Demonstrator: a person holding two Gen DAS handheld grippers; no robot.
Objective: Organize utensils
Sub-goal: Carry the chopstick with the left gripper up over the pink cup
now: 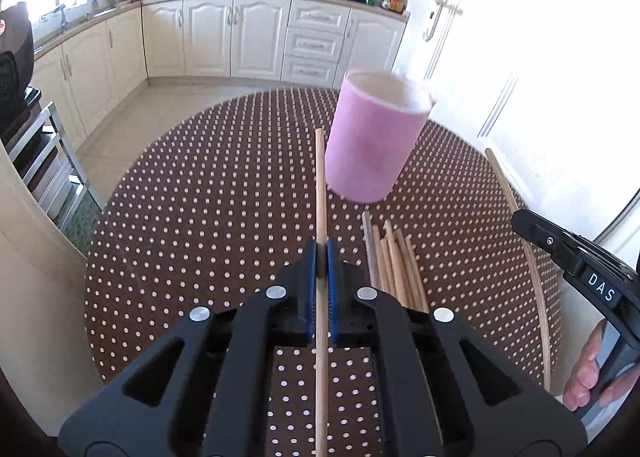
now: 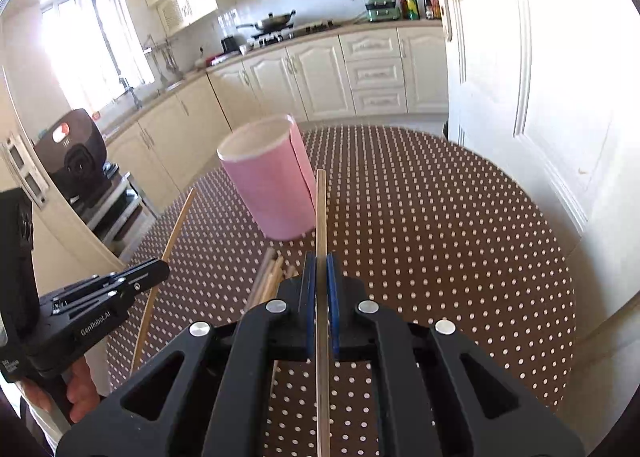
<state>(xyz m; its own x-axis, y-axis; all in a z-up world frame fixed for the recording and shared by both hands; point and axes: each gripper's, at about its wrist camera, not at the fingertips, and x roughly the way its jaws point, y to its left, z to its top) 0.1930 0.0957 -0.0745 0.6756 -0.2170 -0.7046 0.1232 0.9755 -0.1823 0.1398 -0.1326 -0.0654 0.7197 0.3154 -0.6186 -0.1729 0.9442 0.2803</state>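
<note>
My left gripper (image 1: 321, 257) is shut on a wooden chopstick (image 1: 320, 185) that points forward past its blue pads, its tip just left of the pink cylindrical holder (image 1: 370, 145). In the right wrist view my right gripper (image 2: 321, 269) is shut on another chopstick (image 2: 320, 213), whose tip reaches the right side of the pink holder (image 2: 270, 185). Both held sticks are above the table. A bundle of several loose chopsticks (image 1: 394, 261) lies on the dotted tablecloth near the holder's base; the same chopstick bundle (image 2: 270, 277) shows left of my right gripper.
The round table has a brown polka-dot cloth (image 1: 208, 217) and stands in a kitchen with cream cabinets (image 1: 208, 37). A white door (image 2: 520, 97) is close on the right. A metal rack with a dark appliance (image 2: 76, 157) stands left of the table.
</note>
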